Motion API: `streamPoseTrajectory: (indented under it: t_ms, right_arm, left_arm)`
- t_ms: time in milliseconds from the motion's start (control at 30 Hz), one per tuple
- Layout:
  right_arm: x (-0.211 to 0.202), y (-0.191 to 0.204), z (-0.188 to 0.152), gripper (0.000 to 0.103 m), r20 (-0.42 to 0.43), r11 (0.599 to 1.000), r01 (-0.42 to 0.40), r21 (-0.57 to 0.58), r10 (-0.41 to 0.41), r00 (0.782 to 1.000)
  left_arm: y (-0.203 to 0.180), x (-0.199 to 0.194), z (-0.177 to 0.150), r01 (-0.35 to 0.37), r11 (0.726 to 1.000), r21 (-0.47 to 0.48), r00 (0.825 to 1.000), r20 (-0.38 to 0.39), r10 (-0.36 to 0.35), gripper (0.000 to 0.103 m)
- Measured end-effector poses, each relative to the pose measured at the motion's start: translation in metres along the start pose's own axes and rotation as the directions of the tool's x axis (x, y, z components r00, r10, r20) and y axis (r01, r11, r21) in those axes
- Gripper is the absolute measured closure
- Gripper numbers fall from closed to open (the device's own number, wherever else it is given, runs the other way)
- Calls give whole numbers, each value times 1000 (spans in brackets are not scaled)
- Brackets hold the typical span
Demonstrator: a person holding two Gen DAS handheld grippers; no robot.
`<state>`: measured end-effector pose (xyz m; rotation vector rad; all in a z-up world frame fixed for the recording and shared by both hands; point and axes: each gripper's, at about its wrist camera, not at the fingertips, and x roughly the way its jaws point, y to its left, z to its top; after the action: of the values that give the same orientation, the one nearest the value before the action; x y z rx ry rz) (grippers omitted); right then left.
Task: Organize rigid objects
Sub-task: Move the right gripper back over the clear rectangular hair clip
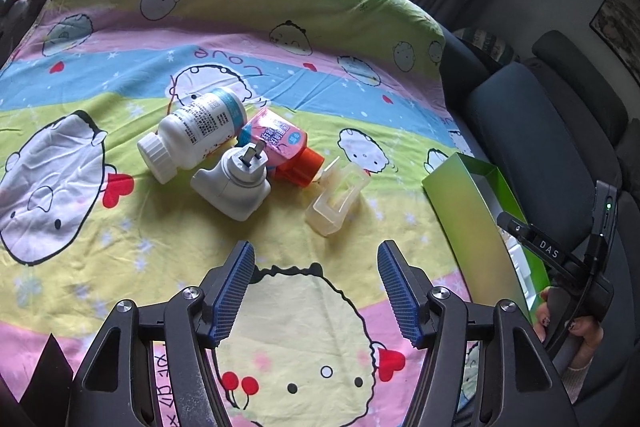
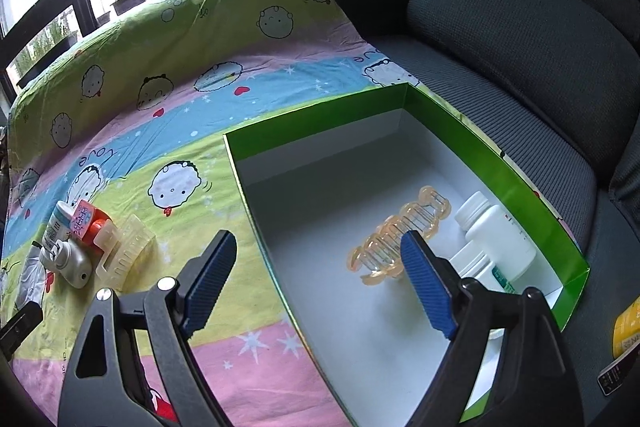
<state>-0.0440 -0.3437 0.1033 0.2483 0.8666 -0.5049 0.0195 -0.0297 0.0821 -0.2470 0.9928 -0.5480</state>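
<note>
**Left wrist view: four loose pieces bunched tight, box off to one side**

Left wrist view: clustered on the cartoon-print sheet [image 1: 120, 227] and all taken relative to the grey plug-in unit [image 1: 234, 183]: white pill bottle [image 1: 196, 133] lying on its side just beyond and touching; pink-labelled refill with orange cap [image 1: 280, 147] pressed against the far side; clear hair claw [image 1: 338, 199] just beside, toward the green box [image 1: 464, 211]. Left gripper [image 1: 316, 291] released, nothing between the jaws, hanging short of the cluster on the near side.

Likely trouble: too little room around the plug-in unit for a clean pinch, so a closing jaw could shove the bottle, which looks free to roll on the soft, wrinkled sheet. Prongs sticking up from the unit, smooth rounded body below, so a slip out of the pads seems possible. Clear claw hard to judge for edges; a graze could flip it.

Right wrist view: right gripper [image 2: 320, 279] also spread and empty, hovering over the box's near wall. Inside, well apart from the plug-in unit: an amber hair claw [image 2: 396, 239] and two white bottles [image 2: 496, 231] against the far wall, floor otherwise bare. Box wall itself in the way of any low carry across. Dark sofa cushions [image 2: 520, 27] beyond the box; something yellow [image 2: 628, 327] at the edge, not identifiable.
</note>
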Motion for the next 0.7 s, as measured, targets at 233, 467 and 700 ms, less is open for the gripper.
streamPoseTrajectory:
  t_ms: [233,467,700]
  right_arm:
    - [-8,32,-6,18,17,993,-100,-58,101,995]
    - [7,72,-14,17,-75,958,-271,-93,265,961]
    - [36,124,-12,15,-233,928,-369,-45,349,908]
  left_arm:
    - [9,-2,4,-36,999,-31,999,5,37,27]
    - [20,-6,10,-79,995,-56,997,20,80,26]
    - [31,-13,15,-133,988,-78,990,36,136,26]
